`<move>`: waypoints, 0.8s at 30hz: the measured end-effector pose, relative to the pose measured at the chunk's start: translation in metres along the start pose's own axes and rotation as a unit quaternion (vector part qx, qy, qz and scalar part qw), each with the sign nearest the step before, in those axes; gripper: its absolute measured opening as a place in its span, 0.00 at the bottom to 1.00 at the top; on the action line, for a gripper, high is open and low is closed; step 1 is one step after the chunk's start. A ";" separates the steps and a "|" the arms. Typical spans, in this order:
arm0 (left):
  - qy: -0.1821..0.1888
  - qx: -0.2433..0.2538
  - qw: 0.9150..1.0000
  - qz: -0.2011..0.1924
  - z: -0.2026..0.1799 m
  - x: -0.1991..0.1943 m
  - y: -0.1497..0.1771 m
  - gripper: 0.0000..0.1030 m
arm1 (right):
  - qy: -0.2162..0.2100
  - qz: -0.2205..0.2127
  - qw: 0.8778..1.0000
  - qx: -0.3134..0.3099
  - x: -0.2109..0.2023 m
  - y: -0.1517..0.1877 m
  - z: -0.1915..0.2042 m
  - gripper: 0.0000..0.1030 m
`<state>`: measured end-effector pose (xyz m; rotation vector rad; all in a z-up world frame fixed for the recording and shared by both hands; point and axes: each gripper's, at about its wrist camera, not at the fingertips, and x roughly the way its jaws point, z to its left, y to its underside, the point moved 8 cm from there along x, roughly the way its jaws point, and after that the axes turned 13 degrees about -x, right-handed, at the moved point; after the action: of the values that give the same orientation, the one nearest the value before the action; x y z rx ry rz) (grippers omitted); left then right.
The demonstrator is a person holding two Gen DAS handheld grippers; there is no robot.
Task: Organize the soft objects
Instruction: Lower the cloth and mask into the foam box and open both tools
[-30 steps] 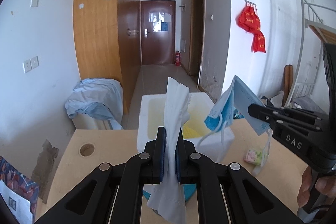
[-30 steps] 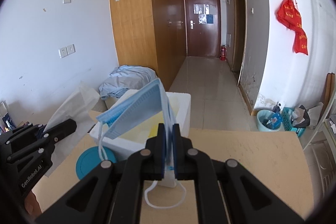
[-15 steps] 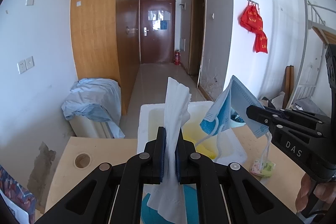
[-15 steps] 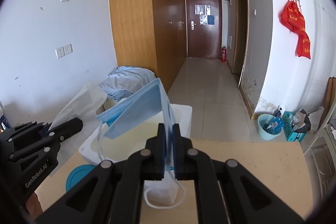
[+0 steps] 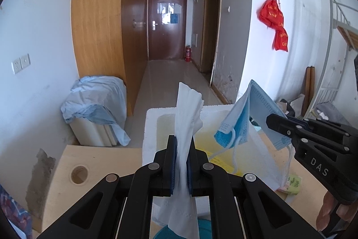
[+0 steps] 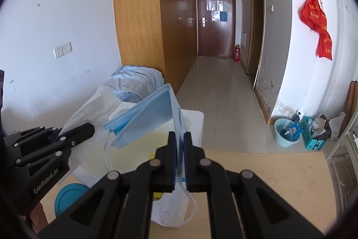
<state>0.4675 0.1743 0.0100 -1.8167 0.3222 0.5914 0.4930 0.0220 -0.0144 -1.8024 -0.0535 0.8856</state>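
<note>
Left wrist view, lower centre: left gripper (image 5: 181, 162) clenched on a white tissue (image 5: 186, 118), crumpled and soft, long axis upright, top edge rising above the jaws, lower end drooping toward the bottom of the frame over a teal round lid (image 5: 163, 234). Right edge: right gripper (image 5: 271, 121), black plastic, pinching a blue face mask (image 5: 250, 111) folded in half, pleated, fold pointing up, white ear loops dangling. Fingers of a hand (image 5: 329, 212) at lower right. Just beyond both: a white foam box (image 5: 150, 127), open-topped, yellowish inside, standing on a pale wooden table (image 5: 62, 162) with a round hole at left; a small green packet (image 5: 293, 183) beside the box at right.

Right wrist view: right gripper (image 6: 179, 160) shut on the mask (image 6: 145, 118), fold uppermost, slanting down to the left; left gripper (image 6: 89, 129) at left edge with its tissue (image 6: 94, 109). White plastic bag (image 6: 170, 205) below the jaws.

Farther off: a blue cloth-draped bundle (image 5: 96, 102) against the left wall, wooden wardrobe (image 5: 100, 21), tiled corridor, brown door (image 5: 167, 24), red bags (image 5: 275, 19) hanging upper right.
</note>
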 end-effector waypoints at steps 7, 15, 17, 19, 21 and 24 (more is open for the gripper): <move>0.001 0.005 1.000 0.008 0.002 0.016 0.004 0.08 | 0.008 0.007 1.000 0.000 0.007 0.000 -0.002 0.08; -0.006 0.007 1.000 0.002 0.003 0.018 0.004 0.10 | 0.008 0.005 1.000 0.000 0.005 -0.001 -0.001 0.08; -0.008 0.007 1.000 0.004 0.003 0.018 0.005 0.11 | 0.006 0.005 1.000 -0.001 0.006 -0.001 -0.001 0.08; -0.013 0.006 1.000 0.007 0.003 0.019 0.005 0.11 | 0.007 0.005 1.000 -0.001 0.006 -0.001 -0.001 0.08; -0.014 0.003 1.000 0.009 0.004 0.019 0.005 0.16 | 0.005 0.005 1.000 -0.001 0.006 -0.001 0.000 0.08; -0.019 0.000 1.000 0.002 0.005 0.017 0.003 0.43 | 0.004 0.004 1.000 0.000 0.006 -0.001 -0.001 0.08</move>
<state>0.4787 0.1797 -0.0026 -1.8030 0.2990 0.6280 0.4979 0.0246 -0.0162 -1.8085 -0.0410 0.8833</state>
